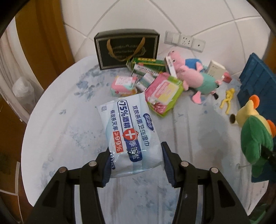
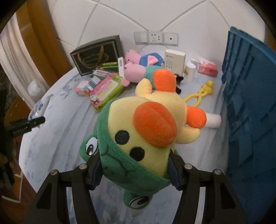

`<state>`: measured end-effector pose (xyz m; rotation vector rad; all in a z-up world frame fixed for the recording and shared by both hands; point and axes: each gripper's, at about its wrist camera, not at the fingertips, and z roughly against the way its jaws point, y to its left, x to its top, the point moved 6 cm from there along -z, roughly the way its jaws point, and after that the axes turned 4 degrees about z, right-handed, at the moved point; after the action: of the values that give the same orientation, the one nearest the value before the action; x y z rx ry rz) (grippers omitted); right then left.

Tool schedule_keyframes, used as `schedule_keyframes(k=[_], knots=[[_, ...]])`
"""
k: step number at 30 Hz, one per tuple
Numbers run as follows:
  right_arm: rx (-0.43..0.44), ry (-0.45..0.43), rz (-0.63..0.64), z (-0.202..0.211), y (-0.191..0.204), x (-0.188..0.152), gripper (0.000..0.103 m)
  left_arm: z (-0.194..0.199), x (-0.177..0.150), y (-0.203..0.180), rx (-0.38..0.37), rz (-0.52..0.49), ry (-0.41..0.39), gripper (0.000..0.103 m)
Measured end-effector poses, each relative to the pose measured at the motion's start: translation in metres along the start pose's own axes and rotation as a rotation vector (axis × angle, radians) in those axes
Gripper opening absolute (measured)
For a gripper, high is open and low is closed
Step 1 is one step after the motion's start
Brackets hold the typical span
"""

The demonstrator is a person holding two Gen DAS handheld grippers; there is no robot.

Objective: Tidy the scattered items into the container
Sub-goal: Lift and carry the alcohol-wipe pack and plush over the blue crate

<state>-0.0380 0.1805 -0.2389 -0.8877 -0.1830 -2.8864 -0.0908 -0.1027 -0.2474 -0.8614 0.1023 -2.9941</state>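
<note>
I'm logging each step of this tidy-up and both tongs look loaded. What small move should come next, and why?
Probably carry the right tongs rightward and up toward the blue crate. They already clamp the duck plush by its green hood, and the crate wall stands close on that side. The left tongs hold the wipes pack farther from the crate, so that can follow.

A white padded wall (image 1: 131, 15) with diagonal seams rises behind a desk covered in a pale blue mottled cloth (image 1: 69, 131). A row of white wall switches and sockets (image 2: 156, 38) sits on it. Warm orange-brown wooden panelling (image 1: 43, 34) stands left.
</note>
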Motion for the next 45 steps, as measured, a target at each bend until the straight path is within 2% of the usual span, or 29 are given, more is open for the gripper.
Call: schedule_keyframes(k=[13, 25, 32, 45], knots=[[0.021, -0.073, 0.074, 0.078, 0.028, -0.010, 0.062, 0.080, -0.006, -0.019, -0.008, -0.032, -0.084, 0.050], [0.056, -0.164, 0.129, 0.159, 0.044, 0.002, 0.063, 0.165, 0.012, -0.043, -0.060, -0.034, -0.209, 0.050], [0.066, -0.219, 0.140, 0.200, 0.041, 0.007, 0.063, 0.194, 0.022, -0.065, -0.089, -0.046, -0.252, 0.050], [0.055, -0.285, 0.151, 0.249, 0.007, 0.014, 0.063, 0.239, 0.045, -0.142, -0.142, -0.110, -0.342, 0.050]])
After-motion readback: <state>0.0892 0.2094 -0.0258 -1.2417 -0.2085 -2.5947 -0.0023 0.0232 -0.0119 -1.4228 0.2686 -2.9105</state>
